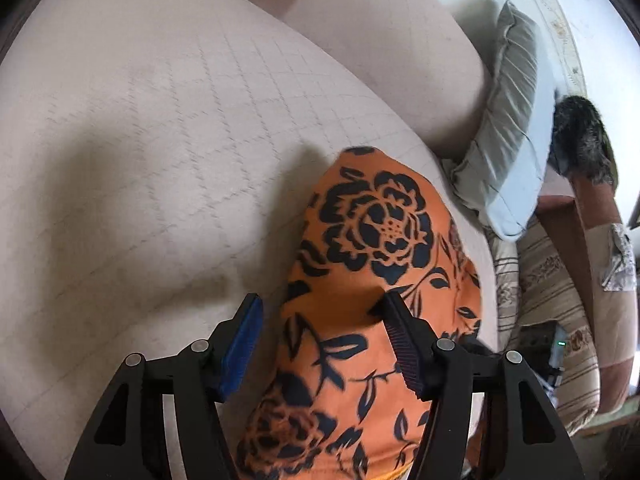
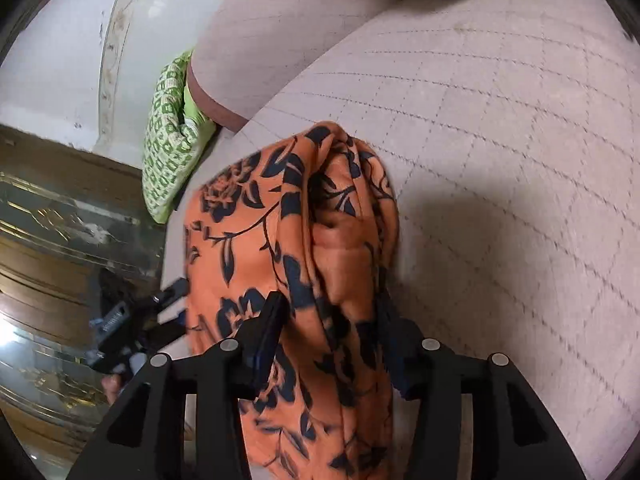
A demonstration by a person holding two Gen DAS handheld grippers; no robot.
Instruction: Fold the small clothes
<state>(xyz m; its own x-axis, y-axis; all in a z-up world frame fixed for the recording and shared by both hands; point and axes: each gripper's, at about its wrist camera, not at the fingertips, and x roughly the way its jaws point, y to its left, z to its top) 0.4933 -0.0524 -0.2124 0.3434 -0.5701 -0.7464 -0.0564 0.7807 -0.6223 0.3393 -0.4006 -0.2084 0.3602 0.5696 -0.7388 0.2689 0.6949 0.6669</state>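
We have the orange cloth (image 1: 372,280) lying on the sofa seat (image 1: 140,140), close to the seat's front edge, its black flower print facing up. In the left wrist view it reads as a fairly flat, narrow strip; in the right wrist view (image 2: 312,240) it is bunched into thick pleats at the end nearest the back cushion (image 2: 280,20).

Our left hand-held gripper (image 1: 322,312) is spread wide, one finger over the bare seat and the other over the cloth, gripping nothing. Our right hand-held gripper (image 2: 332,312) straddles the bunched cloth with its jaws apart on either side; we cannot tell whether the pads touch the fabric, but they are not pressed together on it.

We judge the fold to be partly made and not yet neat. The risks from here:

- If the right side closes on the whole bunch, it would likely take several layers at once, and lifting would drag the fold apart.
- The left side has only one finger over fabric, so closing here may pinch a single layer or miss the edge.
- The cloth sits near the front edge, so a pull towards us could slide it off the seat.
- The fabric looks thin and slippery, so a loose pinch could let it slip out.

The green pillow (image 2: 172,136) and grey pillow (image 1: 504,128) lie off at the seat's ends, out of the way.
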